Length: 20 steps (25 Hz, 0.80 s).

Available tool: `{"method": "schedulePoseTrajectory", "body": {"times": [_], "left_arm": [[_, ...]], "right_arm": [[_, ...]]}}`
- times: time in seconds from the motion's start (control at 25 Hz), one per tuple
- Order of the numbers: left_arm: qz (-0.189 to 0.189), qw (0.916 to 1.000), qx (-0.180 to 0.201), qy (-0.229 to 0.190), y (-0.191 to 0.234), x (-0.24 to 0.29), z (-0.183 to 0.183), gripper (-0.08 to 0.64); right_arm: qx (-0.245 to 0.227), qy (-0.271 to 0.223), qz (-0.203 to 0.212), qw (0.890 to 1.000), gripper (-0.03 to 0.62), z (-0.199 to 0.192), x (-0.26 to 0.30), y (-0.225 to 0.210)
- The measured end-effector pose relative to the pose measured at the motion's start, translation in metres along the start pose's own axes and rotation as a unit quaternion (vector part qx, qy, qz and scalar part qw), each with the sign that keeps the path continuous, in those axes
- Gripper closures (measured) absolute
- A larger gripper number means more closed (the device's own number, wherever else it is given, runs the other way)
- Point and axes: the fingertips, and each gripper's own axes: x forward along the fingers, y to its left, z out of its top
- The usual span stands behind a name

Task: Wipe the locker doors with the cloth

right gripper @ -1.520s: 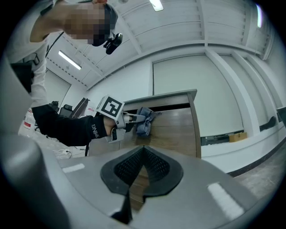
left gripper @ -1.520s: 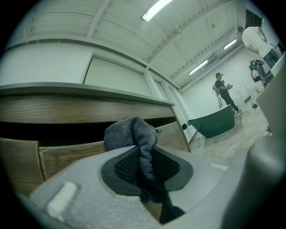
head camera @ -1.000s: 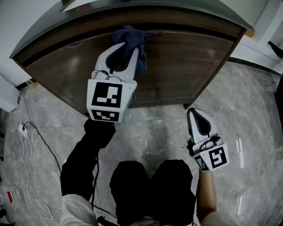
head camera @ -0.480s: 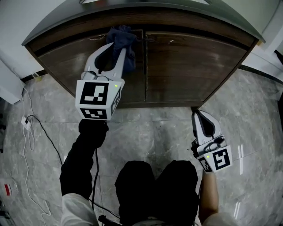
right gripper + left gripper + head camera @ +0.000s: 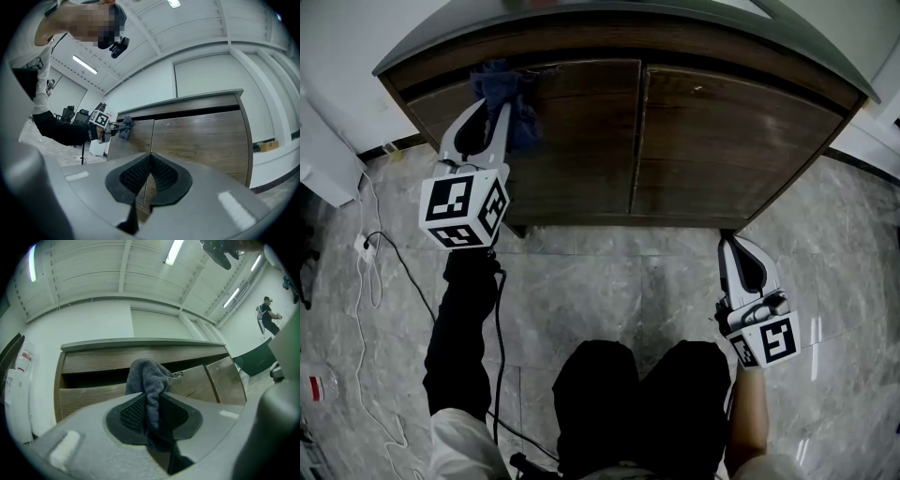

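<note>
A low wooden locker with two brown doors (image 5: 581, 122) stands under a grey top. My left gripper (image 5: 490, 105) is shut on a dark blue cloth (image 5: 504, 89), which is pressed against the upper left part of the left door. In the left gripper view the cloth (image 5: 149, 380) bulges out from between the pads in front of the door (image 5: 93, 397). My right gripper (image 5: 741, 253) hangs low in front of the right door (image 5: 731, 141), shut and holding nothing; its pads (image 5: 140, 176) meet at the tips. The right gripper view shows the left gripper and the cloth (image 5: 125, 126) at the far door.
The floor (image 5: 609, 281) is grey marble tile. A white cable (image 5: 366, 272) trails over it at the left beside a white unit (image 5: 323, 150). A white wall (image 5: 206, 79) rises behind the locker. A person (image 5: 268, 317) stands far off at the right of the left gripper view.
My left gripper has slid the cloth leftward along the top of the left door, from near the middle seam to its left part. The right gripper has barely moved.
</note>
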Motion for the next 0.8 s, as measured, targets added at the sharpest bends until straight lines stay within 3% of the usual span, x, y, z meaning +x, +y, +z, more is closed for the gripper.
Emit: {"method": "schedulePoseTrajectory", "body": {"times": [0.4, 0.8], "left_arm": [[0.041, 0.9990, 0.018, 0.005, 0.067, -0.026, -0.017, 0.479], [0.121, 0.9920, 0.014, 0.032, 0.137, -0.055, -0.040, 0.480]], "right_arm": [[-0.011, -0.001, 0.003, 1.000, 0.588, 0.006, 0.001, 0.005], [-0.013, -0.005, 0.007, 1.000, 0.586, 0.008, 0.001, 0.010]]}}
